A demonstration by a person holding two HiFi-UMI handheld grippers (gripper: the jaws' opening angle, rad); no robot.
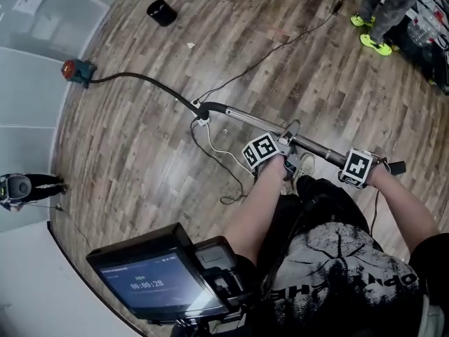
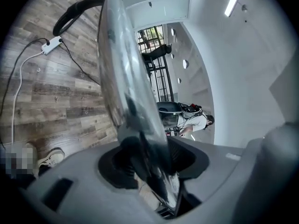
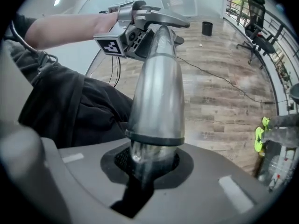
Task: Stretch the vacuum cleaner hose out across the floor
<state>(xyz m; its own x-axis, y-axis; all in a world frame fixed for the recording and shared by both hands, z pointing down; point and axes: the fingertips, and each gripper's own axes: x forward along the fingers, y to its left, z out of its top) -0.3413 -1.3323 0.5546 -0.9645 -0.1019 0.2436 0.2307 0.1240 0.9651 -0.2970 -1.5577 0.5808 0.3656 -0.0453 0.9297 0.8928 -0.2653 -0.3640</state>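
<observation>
Where the hose lies: the black hose [image 1: 144,80] runs over the wooden floor [image 1: 126,160] in a shallow bend. It goes from a small red-and-teal piece [image 1: 77,70] near the wall to the metal wand [image 1: 242,115], which is held up off the floor in front of the person.
Right gripper [image 3: 152,158]: pinching the wand near its rear end, with the tube seated tightly between the jaws.
Left gripper [image 2: 147,164]: spread around the wand further forward. The tube passes between the jaws with dark gaps beside it, so I judge it is not clamped.
Task state: the hose looks mostly paid out but not straight, with a bend near the wand joint.
Risk, grip: with only one gripper clamping, the long smooth wand could pivot or slide in the right jaws and its front end could drop.
Risk, far end: a hard pull could drag the red-and-teal piece along instead of straightening the hose.
Risk, cables: a white cable [image 1: 214,148] and its plug strip [image 1: 203,121] lie just under the joint, and a thin black cord [image 1: 280,46] crosses nearby. A sweeping hose could snag them.
Risk, bystander: someone in yellow shoes [image 1: 375,44] stands well apart at the far right, and a wide swing that way could reach them.
</observation>
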